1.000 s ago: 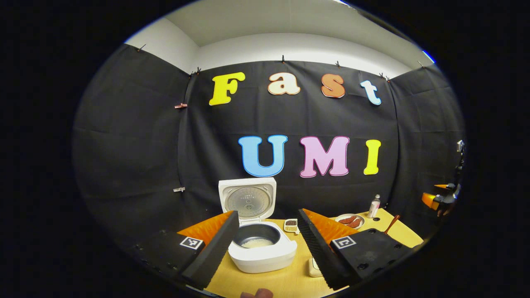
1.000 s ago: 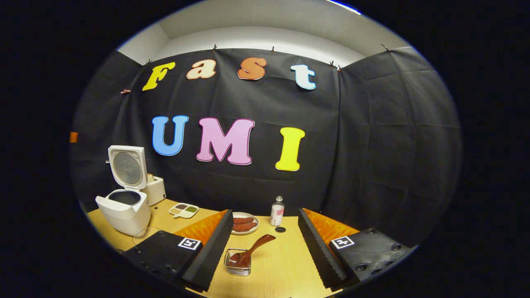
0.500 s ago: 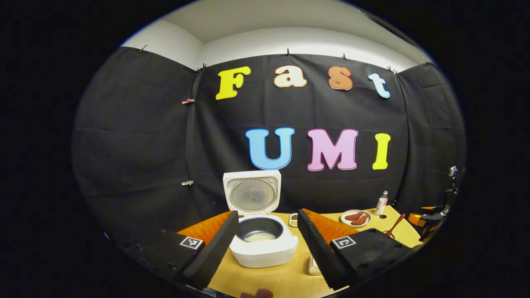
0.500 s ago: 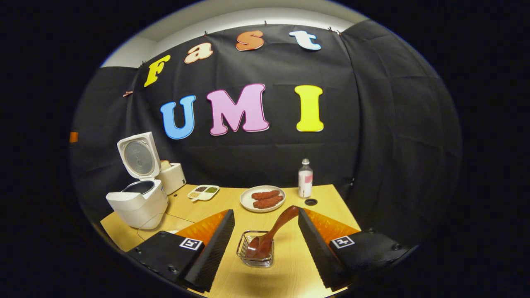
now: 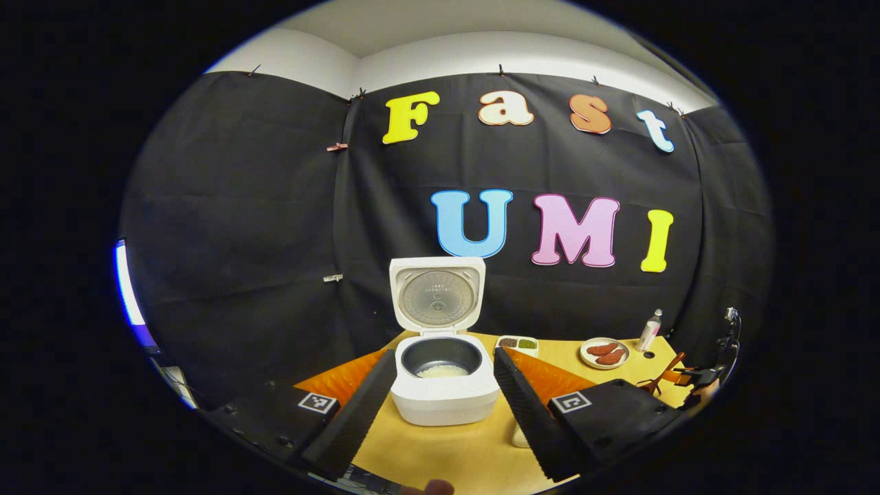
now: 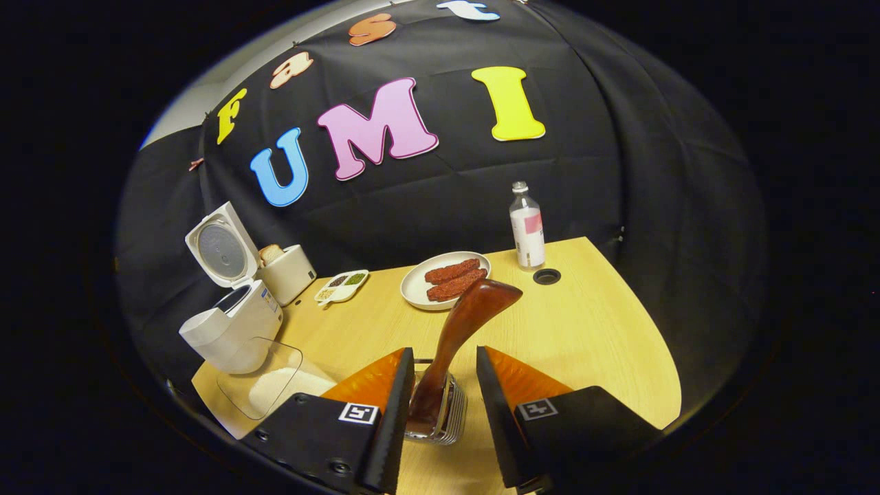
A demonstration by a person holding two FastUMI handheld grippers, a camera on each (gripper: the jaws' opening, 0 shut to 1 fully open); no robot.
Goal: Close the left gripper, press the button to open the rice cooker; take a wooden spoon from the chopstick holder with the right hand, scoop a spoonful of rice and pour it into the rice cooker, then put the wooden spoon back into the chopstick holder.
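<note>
Your right gripper (image 6: 443,412) straddled the wooden spoon (image 6: 459,347) standing in the chopstick holder (image 6: 440,416), fingers apart on either side of the handle, not yet pressing it. The rice cooker (image 5: 443,375) stood open with rice inside, and your left gripper (image 5: 443,405) idled with fingers apart before it. Next, you likely needed to clamp the handle and lift straight up.
</note>
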